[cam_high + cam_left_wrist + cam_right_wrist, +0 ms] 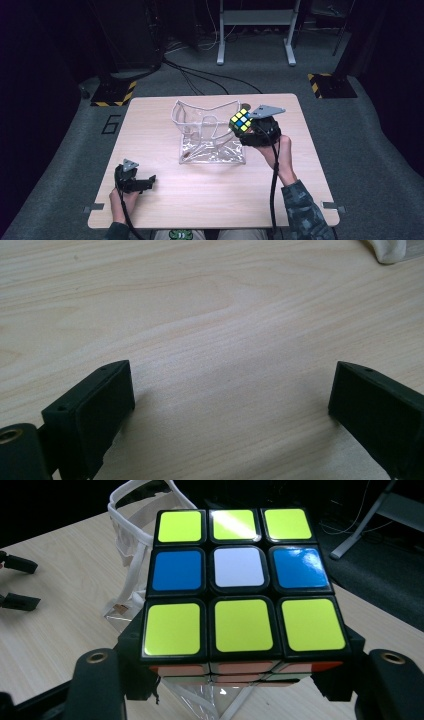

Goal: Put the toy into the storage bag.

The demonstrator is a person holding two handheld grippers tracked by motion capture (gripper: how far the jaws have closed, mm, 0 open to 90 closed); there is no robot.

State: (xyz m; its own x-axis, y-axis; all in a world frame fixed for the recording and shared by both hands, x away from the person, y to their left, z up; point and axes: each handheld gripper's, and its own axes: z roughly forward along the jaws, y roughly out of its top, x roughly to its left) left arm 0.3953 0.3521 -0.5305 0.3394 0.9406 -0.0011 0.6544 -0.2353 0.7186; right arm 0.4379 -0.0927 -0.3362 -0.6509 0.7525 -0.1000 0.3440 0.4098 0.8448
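A puzzle cube with yellow, blue and white stickers hangs above the right edge of a clear plastic bag, with my right gripper shut on it. In the right gripper view the cube sits between the two black jaws, its top face toward the camera, and the bag with white handles stands behind it. My left gripper rests low at the table's front left, open, nothing between its jaws. The left gripper view has its fingers spread wide over bare wood.
The light wooden table has free room in front of the bag and along its left side. A white bag corner pokes in at the top right of the left gripper view. Cables and a metal stand lie on the floor beyond the table.
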